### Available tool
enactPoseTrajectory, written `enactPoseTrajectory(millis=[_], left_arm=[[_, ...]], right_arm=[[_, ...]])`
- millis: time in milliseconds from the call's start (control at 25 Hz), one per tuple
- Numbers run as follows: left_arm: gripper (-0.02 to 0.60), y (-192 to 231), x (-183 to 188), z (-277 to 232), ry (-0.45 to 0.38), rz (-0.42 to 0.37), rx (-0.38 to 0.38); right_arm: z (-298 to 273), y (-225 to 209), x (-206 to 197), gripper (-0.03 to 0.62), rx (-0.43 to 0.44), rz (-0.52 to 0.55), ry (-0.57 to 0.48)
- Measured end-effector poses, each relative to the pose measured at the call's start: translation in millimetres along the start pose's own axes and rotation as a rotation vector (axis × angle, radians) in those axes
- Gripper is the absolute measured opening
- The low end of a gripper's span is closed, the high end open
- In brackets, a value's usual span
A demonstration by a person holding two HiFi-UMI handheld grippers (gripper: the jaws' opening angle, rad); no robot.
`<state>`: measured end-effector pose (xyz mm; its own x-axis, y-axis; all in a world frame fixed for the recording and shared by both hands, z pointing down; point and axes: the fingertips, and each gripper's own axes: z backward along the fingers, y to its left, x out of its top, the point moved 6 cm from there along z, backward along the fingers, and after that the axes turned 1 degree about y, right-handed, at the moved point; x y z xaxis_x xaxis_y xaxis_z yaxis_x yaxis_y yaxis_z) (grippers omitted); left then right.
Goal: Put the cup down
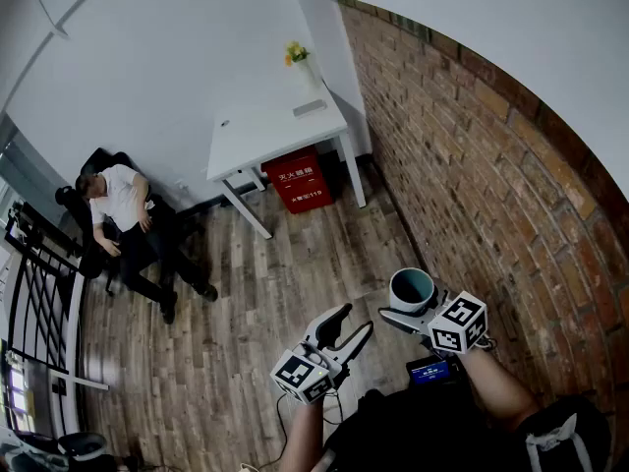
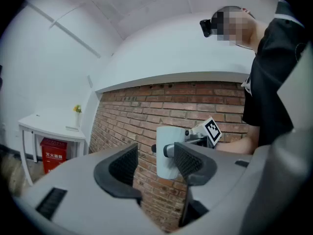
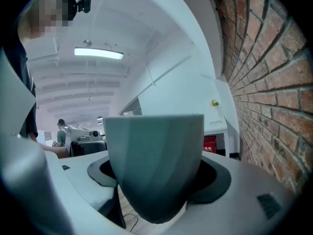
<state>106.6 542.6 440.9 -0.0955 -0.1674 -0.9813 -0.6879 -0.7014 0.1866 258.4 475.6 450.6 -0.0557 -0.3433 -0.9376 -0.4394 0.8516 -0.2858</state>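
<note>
The right gripper [image 3: 157, 180] has its jaws closed on the sides of a grey-green cup [image 3: 154, 151]. The cup stands upright between them, in the air over the wooden floor [image 1: 275, 273] beside the brick wall [image 1: 472, 185]. The left gripper [image 2: 154, 166] has its jaws wide apart with nothing between them, and the cup shows beyond their gap, close to the right-hand jaw.

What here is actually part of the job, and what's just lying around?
In the job: cup, clamped in the right gripper.
Just around: left gripper, open and empty; white table; red box under it; yellow flowers; seated person; brick wall.
</note>
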Motion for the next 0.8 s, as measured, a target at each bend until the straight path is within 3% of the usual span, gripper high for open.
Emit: enactPoseTrajectory(millis=[360, 800], left_arm=[[0.239, -2.6, -2.6, 3.4, 0.006, 0.036, 0.016], [0.239, -3.9, -3.0, 3.2, 0.007, 0.023, 0.016]], right_arm=[[2.8, 3.0, 1.5, 0.383, 0.004, -0.004, -0.01], [5.2, 3.2, -1.4, 0.383, 0.009, -0.025, -0.017]])
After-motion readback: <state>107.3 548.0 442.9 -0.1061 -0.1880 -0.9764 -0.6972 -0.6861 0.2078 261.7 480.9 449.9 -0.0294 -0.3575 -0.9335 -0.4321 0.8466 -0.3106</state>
